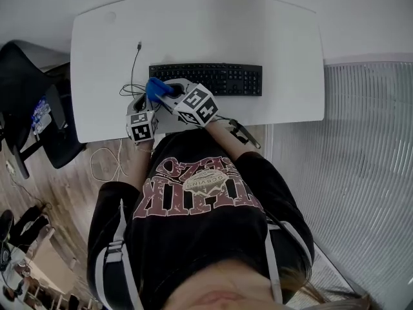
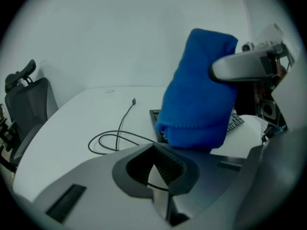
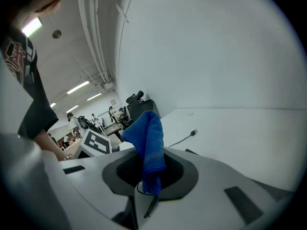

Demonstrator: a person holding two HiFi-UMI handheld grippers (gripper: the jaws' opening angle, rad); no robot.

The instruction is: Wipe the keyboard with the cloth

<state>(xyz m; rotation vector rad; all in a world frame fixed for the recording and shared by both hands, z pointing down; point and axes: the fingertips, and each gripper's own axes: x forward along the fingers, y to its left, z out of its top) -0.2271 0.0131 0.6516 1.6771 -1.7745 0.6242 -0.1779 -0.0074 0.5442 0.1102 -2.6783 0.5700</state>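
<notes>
**A:** What lies closest in the head view?

**B:** The person's dark sweatshirt (image 1: 193, 218) with its printed front, seen from above. The two grippers reach out beyond it towards the keyboard (image 1: 213, 79).

**A:** Where does the keyboard lie?

**B:** It is a black keyboard lying flat on the white desk (image 1: 193, 31), with its long side facing the person. A thin dark cable (image 1: 134, 70) runs over the desk just off the keyboard's left end. It loops near the front corner, and its plug lies beyond the keyboard's far edge.

**A:** And the cloth?

**B:** The blue cloth (image 1: 157, 88) is at the keyboard's left end, above its near corner. The right gripper (image 1: 169, 90) carries it. In the right gripper view the jaws are pinched onto the fabric. One fold rises above the jaws, and a short tail hangs below them.

**A:** Does the cloth touch the keys?

**B:** I cannot tell from these views. In the left gripper view the bundle hangs in front of the keyboard's left end and hides that corner.

**A:** What about the left gripper (image 1: 137, 105)?

**B:** It is just left of the keyboard's near corner, beside the right gripper. Its jaws are pressed together at the tips, with nothing between them.

**A:** Is there anything else?

**B:** A black office chair (image 1: 26, 76) stands on the floor, well to the left of the keyboard and past the desk edge.
</notes>
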